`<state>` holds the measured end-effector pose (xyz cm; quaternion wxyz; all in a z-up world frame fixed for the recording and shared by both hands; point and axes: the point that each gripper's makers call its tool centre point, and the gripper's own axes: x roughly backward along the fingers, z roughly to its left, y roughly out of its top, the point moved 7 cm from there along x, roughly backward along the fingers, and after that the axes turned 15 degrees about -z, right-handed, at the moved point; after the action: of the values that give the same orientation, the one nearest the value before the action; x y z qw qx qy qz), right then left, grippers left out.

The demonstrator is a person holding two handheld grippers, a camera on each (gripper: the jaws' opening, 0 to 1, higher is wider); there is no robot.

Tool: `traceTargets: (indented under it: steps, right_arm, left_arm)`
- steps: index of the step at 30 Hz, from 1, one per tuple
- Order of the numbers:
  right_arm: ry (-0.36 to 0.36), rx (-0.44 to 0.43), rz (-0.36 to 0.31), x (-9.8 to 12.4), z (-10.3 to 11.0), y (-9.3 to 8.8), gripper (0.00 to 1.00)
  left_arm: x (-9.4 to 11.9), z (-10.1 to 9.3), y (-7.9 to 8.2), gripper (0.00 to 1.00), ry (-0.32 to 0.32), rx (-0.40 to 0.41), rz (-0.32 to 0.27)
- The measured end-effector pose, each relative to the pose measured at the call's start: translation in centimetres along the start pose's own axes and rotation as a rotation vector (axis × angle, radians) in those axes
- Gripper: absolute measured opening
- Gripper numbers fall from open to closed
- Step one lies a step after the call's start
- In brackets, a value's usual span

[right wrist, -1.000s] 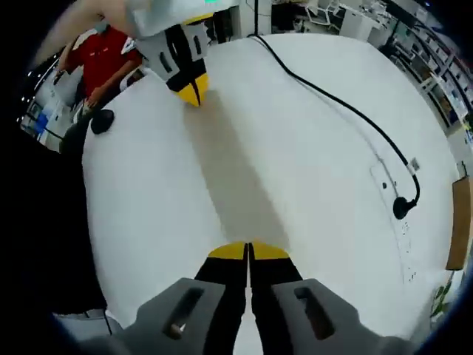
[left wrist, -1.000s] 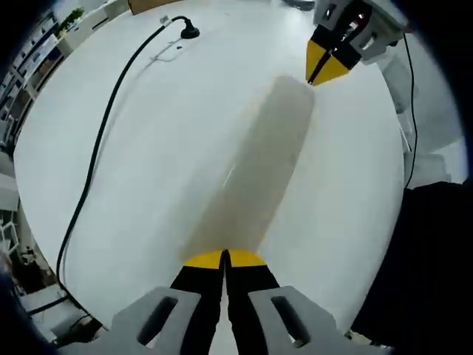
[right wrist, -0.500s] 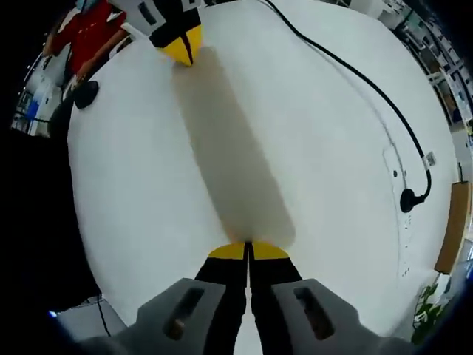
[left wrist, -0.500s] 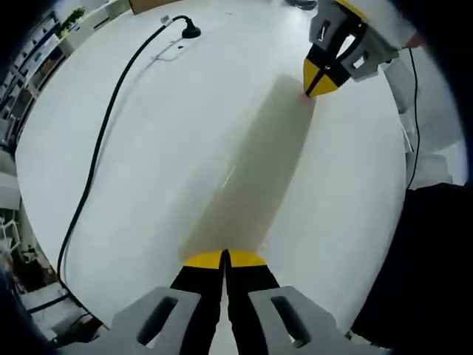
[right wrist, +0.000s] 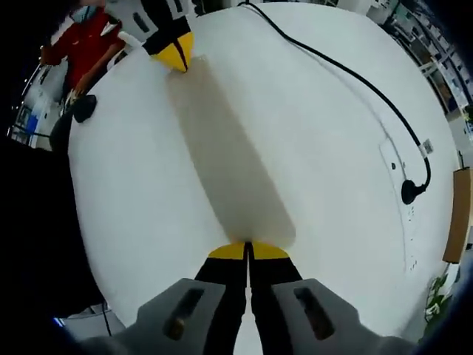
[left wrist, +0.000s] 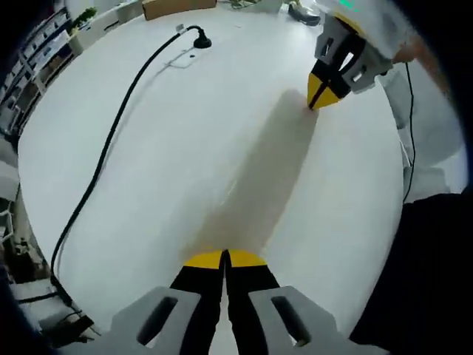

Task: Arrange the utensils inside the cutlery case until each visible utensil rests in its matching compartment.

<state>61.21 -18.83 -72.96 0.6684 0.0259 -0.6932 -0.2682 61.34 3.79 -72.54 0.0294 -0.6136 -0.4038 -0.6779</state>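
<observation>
- My left gripper (left wrist: 224, 255): jaws closed, yellow tips meeting w/ no gap. They sit right at the near end of a pale tan strip (left wrist: 259, 185). Can't tell if a thin edge is pinched between them.
- My right gripper (right wrist: 248, 248): same, jaws closed tip to tip at its own end of the strip (right wrist: 222, 148), whose rounded corner shows just at 1 o'clock of the tips.
- In the left gripper view the strip runs from my tips toward 1 o'clock and ends at the right gripper's yellow tips. In the right gripper view it runs toward 11 o'clock up to the left gripper's.
- Why held so, my guess: one gripper per end, facing each other, to carry or steady a long flat thing level over the table (left wrist: 162, 163).
- Task's thing: the strip is prob. the cutlery case or part of it, but it's too faint and featureless to say. It could even be shadow. No compartments or utensils can be made out on it, so the sorting looks not yet begun.
- Further out: black cable (left wrist: 111, 140) sweeps from 8 to 12 o'clock to a plug (left wrist: 201, 42), well apart from the strip.
- Beyond the table edge: a person in red (right wrist: 89, 37) at 10 o'clock in the right gripper view.
</observation>
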Motion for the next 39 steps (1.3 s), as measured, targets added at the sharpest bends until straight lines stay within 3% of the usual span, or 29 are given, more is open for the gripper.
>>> traceTargets:
  steps: [2, 5, 6, 7, 8, 10, 17, 18, 19, 21, 23, 26, 28, 32, 34, 36, 37, 39]
  right_arm:
    - [0.02, 0.04, -0.016, 0.1, 0.0, -0.1, 0.0]
    - [0.028, 0.012, -0.033, 0.1, -0.2, -0.2, 0.0]
    - [0.03, 0.011, -0.035, 0.1, -0.2, -0.1, 0.0]
    - [0.032, 0.01, -0.034, 0.1, -0.2, -0.1, 0.0]
    - [0.039, 0.028, -0.031, 0.1, -0.2, -0.1, 0.0]
    - [0.049, 0.056, -0.024, -0.1, -0.1, 0.0, 0.0]
    - [0.049, 0.071, -0.017, 0.0, -0.1, 0.0, 0.0]
    - [0.048, 0.068, -0.013, 0.0, -0.1, -0.1, 0.0]
    - [0.058, 0.117, -0.035, -0.2, -0.3, 0.0, 0.0]
    - [0.055, 0.071, -0.04, 0.0, -0.2, -0.4, 0.0]
    - [0.053, 0.065, -0.051, 0.1, -0.2, -0.4, 0.0]
    - [0.051, 0.059, -0.05, 0.0, -0.4, -0.3, 0.0]
    - [0.064, 0.008, -0.052, 0.0, -0.4, -0.3, 0.0]
    - [0.075, -0.018, -0.06, 0.1, -0.6, -0.4, 0.0]
    - [0.101, 0.028, -0.065, 0.2, -0.6, -0.2, 0.0]
    - [0.064, -0.087, -0.198, 0.6, -0.7, 1.3, 0.0]
    - [0.052, -0.118, -0.218, 0.8, -1.0, 1.9, 0.0]
    - [-0.012, -0.019, -0.184, 0.9, -2.2, 2.3, 0.0]
  left_arm:
    - [-0.2, 0.1, 0.2, 0.0, -0.014, 0.007, 0.019]
    - [0.1, 0.7, 1.1, 0.0, 0.046, -0.166, 0.016]
    - [0.0, 0.6, 1.4, 0.0, 0.04, -0.142, -0.004]
    - [-0.3, 0.4, 1.6, 0.0, 0.024, -0.069, -0.039]
    - [-0.7, 0.3, 1.5, 0.0, 0.003, -0.002, -0.035]
    - [-1.1, 0.5, 1.4, 0.0, -0.002, -0.07, -0.022]
    - [-1.4, 0.7, 1.6, 0.0, -0.029, -0.054, 0.02]
    - [-1.3, 0.5, 1.0, 0.0, -0.013, -0.089, 0.078]
    - [-1.3, 0.3, 1.3, 0.0, -0.018, -0.114, 0.081]
    - [-1.2, 0.3, 2.0, 0.0, -0.032, -0.197, 0.106]
    - [-1.2, 0.3, 2.3, 0.0, -0.02, -0.132, 0.12]
    - [-1.6, 0.1, 2.3, 0.0, -0.008, -0.152, 0.129]
    - [-1.5, -0.1, 2.3, 0.0, 0.003, -0.167, 0.133]
    - [-1.3, 0.3, 1.9, 0.0, 0.001, -0.101, 0.097]
    - [-1.2, 0.4, 1.8, 0.0, -0.003, -0.099, 0.073]
    - [-1.3, 0.4, 1.7, 0.0, 0.001, -0.09, 0.067]
    - [-1.3, 0.4, 1.8, 0.0, 0.0, -0.096, 0.069]
    - [-1.4, 0.2, 1.9, 0.0, 0.001, -0.106, 0.084]
